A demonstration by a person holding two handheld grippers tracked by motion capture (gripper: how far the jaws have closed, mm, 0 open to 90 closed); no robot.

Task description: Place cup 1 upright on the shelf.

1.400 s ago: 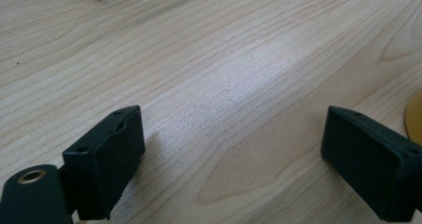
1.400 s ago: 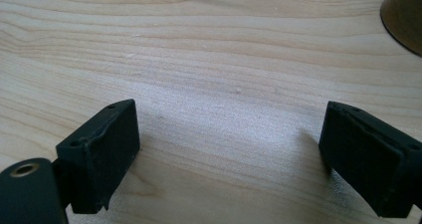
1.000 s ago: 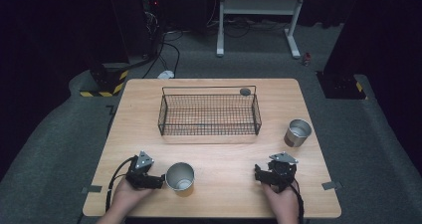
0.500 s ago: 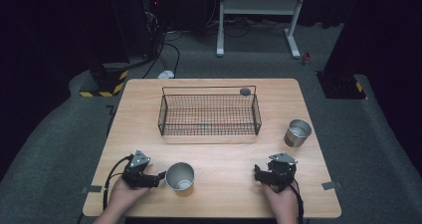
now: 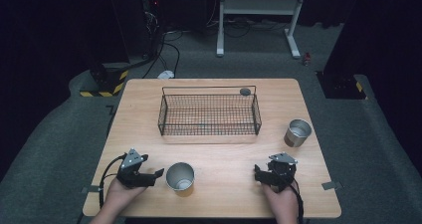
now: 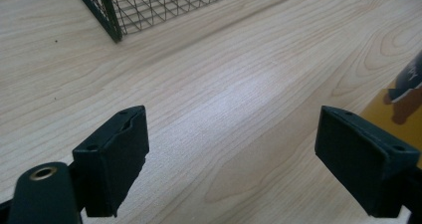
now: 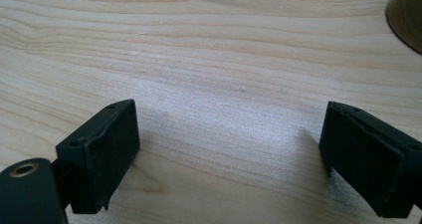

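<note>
Since the earlier frame the left gripper [image 5: 158,174] has backed slightly to the left, off the steel cup [image 5: 179,176], while the cup and the right gripper [image 5: 257,173] have kept their places. The cup stands upright on the table [image 5: 224,199] near its front edge, just right of the left gripper and well in front of the wire basket [image 5: 209,115]. In both gripper views the jaws stand wide apart over bare wood, holding nothing.

Bright tabletop, dark surroundings, soft focus
</note>
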